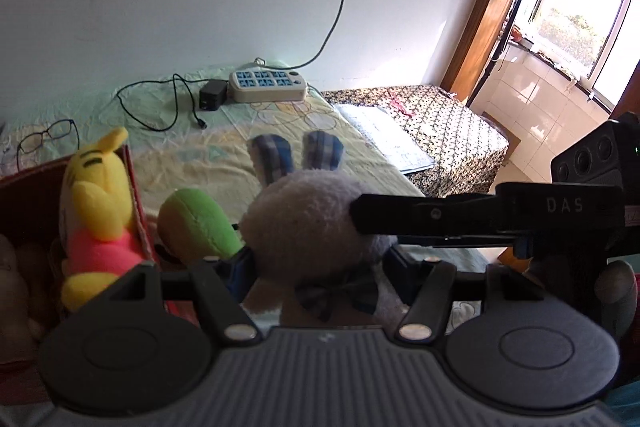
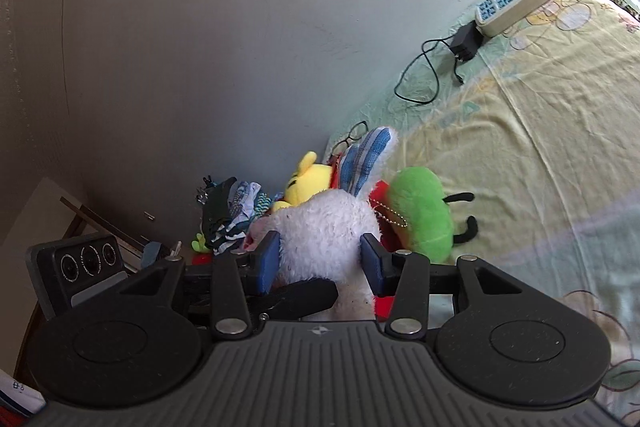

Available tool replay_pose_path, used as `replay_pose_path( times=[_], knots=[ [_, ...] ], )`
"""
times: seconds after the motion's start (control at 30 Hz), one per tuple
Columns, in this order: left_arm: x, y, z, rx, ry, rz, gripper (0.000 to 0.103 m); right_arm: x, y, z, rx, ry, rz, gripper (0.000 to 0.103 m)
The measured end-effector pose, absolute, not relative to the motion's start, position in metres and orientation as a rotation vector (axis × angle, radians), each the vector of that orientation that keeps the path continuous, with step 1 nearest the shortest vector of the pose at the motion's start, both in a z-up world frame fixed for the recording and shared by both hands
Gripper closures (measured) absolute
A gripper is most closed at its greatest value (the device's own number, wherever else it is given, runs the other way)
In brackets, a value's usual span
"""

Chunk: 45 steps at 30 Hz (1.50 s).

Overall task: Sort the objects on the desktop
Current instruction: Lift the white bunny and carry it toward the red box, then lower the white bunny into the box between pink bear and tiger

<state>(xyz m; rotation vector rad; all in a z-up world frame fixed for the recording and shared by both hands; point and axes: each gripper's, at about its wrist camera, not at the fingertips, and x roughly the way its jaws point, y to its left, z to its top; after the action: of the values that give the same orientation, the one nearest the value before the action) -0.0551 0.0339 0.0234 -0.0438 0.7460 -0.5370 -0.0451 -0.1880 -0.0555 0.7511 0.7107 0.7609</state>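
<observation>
We hold one white plush rabbit [image 1: 312, 223] with both tools at once. In the right wrist view, the right gripper [image 2: 320, 261] pinches the rabbit's body between its blue pads [image 2: 267, 259], low in the centre of the frame; the soft pile bulges around the pads, so we judge the grip firm. In the left wrist view, the left gripper [image 1: 316, 267] brackets the same rabbit near its checked bow [image 1: 336, 297], the plush filling the gap between the fingers, so we read it as pinched there too.

A two-point hold keeps a floppy toy from sagging or swinging.

The red box [image 1: 134, 195], at the left of the frame, already holds a yellow plush bear [image 1: 96, 211]. A green plush toy [image 1: 200, 223] sits just beside the box. We judge the box to be the sorting destination.

The power strip [image 1: 267, 85] and eyeglasses [image 1: 48, 141] lie well apart on the patterned sheet [image 1: 192, 155].
</observation>
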Motion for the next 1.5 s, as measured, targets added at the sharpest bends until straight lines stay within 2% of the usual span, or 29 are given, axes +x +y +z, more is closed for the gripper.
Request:
replay_pose_path(
  times=[0.27, 0.47, 0.87, 1.5],
  knots=[
    [-0.062, 0.132, 0.068, -0.033, 0.596, -0.502, 0.038, -0.045, -0.092, -0.008, 0.67, 0.552, 0.83, 0.056],
    [-0.038, 0.194, 0.072, -0.02, 0.588, -0.481, 0.038, -0.025, -0.021, -0.001, 0.631, 0.531, 0.823, 0.056],
    [0.007, 0.252, 0.014, -0.11, 0.701, -0.472, 0.038, 0.006, 0.036, -0.025, 0.515, 0.651, 0.732, 0.056],
    [0.029, 0.266, -0.056, -0.05, 0.872, -0.403, 0.038, 0.02, 0.092, -0.068, 0.228, 0.809, 0.665, 0.058]
  ],
)
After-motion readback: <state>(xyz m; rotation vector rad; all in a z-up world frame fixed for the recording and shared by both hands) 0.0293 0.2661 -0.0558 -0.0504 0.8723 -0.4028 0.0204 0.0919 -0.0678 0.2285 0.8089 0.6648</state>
